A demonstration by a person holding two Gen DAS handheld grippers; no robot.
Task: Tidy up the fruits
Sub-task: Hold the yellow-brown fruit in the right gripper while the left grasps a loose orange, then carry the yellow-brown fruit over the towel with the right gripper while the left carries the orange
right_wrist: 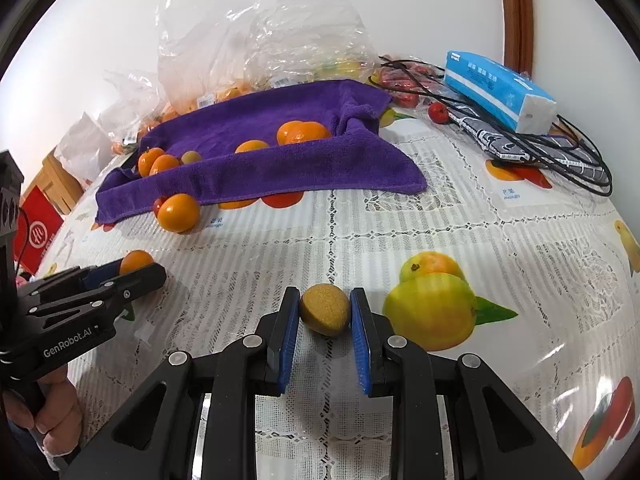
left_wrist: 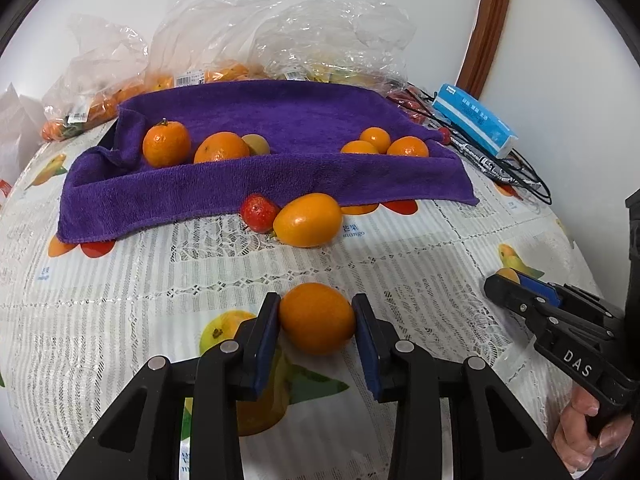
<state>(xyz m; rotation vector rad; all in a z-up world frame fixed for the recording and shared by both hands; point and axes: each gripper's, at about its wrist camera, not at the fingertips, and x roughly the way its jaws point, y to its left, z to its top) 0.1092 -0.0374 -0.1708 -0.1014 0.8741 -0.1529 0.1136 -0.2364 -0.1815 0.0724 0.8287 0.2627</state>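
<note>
**Both grippers loaded, towel ahead**

The purple towel (left_wrist: 256, 148), already holding two clusters of fruit, lies straight ahead of both grippers across the worktop (left_wrist: 400, 264), nearer the left one. The left gripper (left_wrist: 316, 316) has its fingers clenched on an orange (left_wrist: 317, 318), pads touching both sides. The right gripper (right_wrist: 325, 314) grasps a small brownish-yellow fruit (right_wrist: 325, 314) likewise, fingers narrowly parted.

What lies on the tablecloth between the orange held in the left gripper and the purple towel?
In the left wrist view, a yellow-orange mango and a strawberry touching it lie between the held orange and the purple towel; otherwise bare tablecloth.
</note>
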